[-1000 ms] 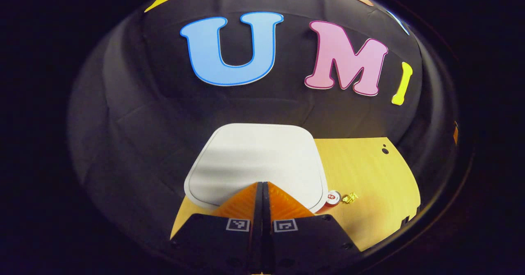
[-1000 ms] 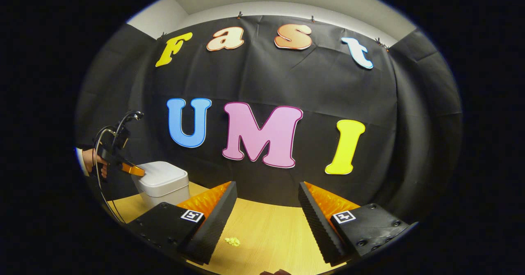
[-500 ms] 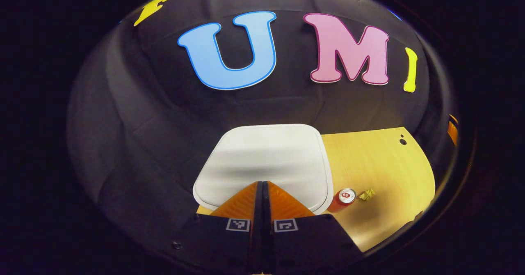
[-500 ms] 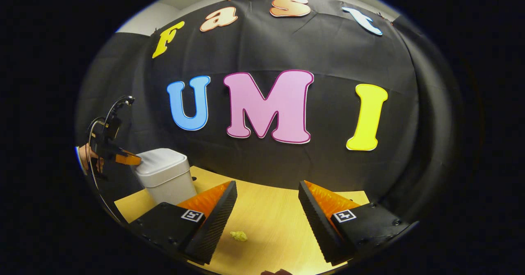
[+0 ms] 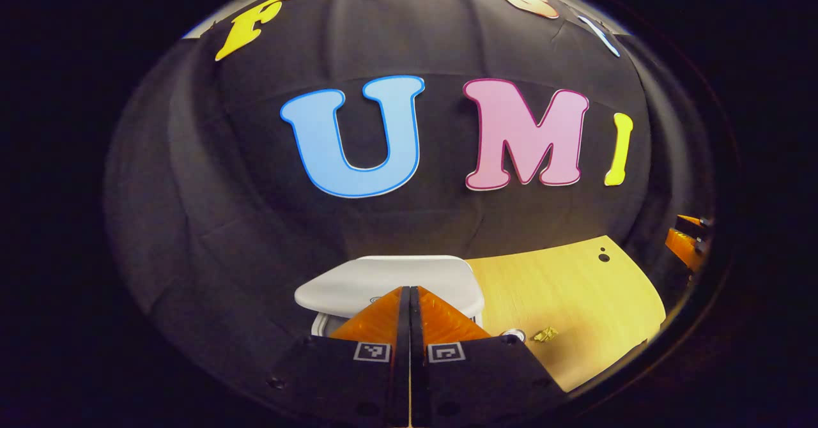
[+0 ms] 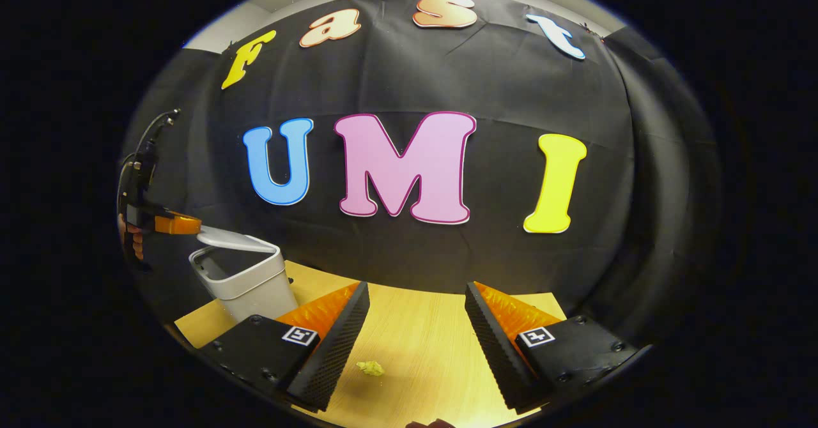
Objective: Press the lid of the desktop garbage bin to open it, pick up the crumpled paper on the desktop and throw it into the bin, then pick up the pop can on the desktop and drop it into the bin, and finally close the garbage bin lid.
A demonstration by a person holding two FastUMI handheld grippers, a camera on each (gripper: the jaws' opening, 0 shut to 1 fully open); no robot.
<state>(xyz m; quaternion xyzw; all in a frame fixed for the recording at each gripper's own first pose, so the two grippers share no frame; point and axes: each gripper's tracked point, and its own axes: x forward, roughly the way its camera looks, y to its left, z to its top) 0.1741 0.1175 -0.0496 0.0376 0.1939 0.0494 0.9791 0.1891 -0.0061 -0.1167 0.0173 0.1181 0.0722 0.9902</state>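
Black cloth wall at the back, light wooden table in front of it, with a white desktop garbage bin standing on the table.

Step one looks done: lid tilted up off the bin, dark mouth of the bin open beneath its raised edge. Left claw with fingers pressed together on nothing, poised just over the lid's raised edge; touching the lid or just clear of it, cannot tell. Held by a hand on the side of the bin away from the paper.

Everything else is left to do. Crumpled paper, a small yellow wad, lies on the table well apart from the bin, not yet picked up. Pop can stands upright just beside the bin, between the bin and the paper, with little more than its top rim peeking past the left claw's body. Nothing visible inside the bin from these angles.

Right claw with fingers wide apart and holding nothing, hovering above the table and well apart from the bin, with the paper lying low between its fingers, closer to its left finger.

Judged from this: paper grasp next, likely by the right claw, then the carry to the bin, then the can, then the lid shut.
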